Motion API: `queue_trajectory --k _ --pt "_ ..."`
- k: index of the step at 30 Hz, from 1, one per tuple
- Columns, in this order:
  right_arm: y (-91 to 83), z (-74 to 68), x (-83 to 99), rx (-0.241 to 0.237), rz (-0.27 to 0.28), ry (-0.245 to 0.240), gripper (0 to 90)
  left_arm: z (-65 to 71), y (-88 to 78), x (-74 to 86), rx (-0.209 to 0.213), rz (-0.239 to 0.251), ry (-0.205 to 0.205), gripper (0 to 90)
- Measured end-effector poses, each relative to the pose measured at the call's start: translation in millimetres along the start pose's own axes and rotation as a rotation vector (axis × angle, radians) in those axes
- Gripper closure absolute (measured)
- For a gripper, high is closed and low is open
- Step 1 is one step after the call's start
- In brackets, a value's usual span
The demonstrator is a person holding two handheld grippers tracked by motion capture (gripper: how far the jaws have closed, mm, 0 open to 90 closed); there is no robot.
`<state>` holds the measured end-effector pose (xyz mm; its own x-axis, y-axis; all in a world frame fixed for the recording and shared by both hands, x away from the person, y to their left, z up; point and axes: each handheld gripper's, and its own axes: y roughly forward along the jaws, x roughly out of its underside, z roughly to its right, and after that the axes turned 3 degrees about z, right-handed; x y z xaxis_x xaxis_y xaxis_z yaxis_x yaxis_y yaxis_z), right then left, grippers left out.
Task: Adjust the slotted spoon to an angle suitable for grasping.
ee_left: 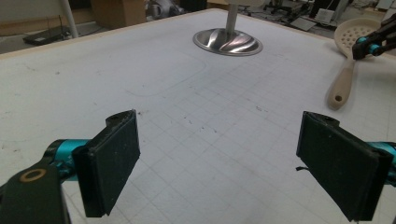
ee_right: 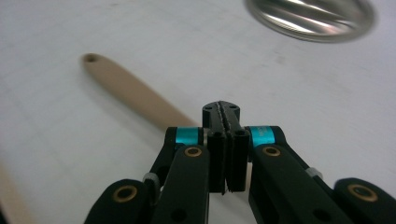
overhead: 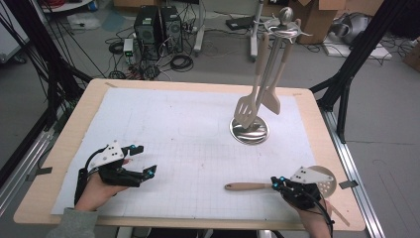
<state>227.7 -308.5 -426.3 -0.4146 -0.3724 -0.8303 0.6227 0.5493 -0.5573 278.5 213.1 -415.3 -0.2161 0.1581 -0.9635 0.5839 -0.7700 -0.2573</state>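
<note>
Skimmer spoon (overhead: 297, 185), the wooden-handled one with the round perforated head, is lying flat on the white gridded mat (overhead: 163, 129) near the front right corner of the table (overhead: 84, 106). Handle end points toward the middle of the table, head sits out by the right edge, partly under my right gripper (overhead: 275, 181). From the left gripper view I can see the spoon (ee_left: 348, 60) off to the far right, holes in the bowl plain as day.

My right gripper (ee_right: 226, 114) has its jaws pressed flat together with nothing between them. In the right gripper view they sit just above the handle (ee_right: 135, 93), which runs off to the upper left with its hanging hole at the tip. Can't tell if the tips actually touch the wood or just hover over it.

My left gripper (overhead: 143, 159) is over at the front left of the mat, well apart from the spoon, jaws spread wide with only bare mat between the pads (ee_left: 109, 163).

Further back, right of centre, stands the utensil rack (overhead: 271, 64) on its shiny round base (overhead: 248, 131), with a slotted turner (overhead: 246, 111) and a wooden spatula (overhead: 272, 99) hanging from it. That's well apart from both grippers.
</note>
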Motion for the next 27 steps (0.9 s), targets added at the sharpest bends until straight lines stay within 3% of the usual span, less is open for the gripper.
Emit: queue_trajectory --k 5,14,21,27 --pt "14.8 -26.2 -6.8 -0.087 -0.017 -0.068 89.7 0.9 -0.9 -1.2 -0.002 0.004 0.006 13.7" --pt "50.6 -50.2 -13.2 -0.187 -0.069 -0.149 89.6 -0.3 -3.4 -0.8 -0.005 0.003 0.004 13.7" --pt "73.9 -55.3 -28.0 -0.165 -0.085 -0.185 89.6 0.6 -6.4 -0.1 -0.014 0.003 0.002 13.7" --pt "96.0 -47.5 -42.0 -0.129 -0.080 -0.151 89.6 -1.5 -11.7 0.5 -0.022 0.009 -0.001 13.7"
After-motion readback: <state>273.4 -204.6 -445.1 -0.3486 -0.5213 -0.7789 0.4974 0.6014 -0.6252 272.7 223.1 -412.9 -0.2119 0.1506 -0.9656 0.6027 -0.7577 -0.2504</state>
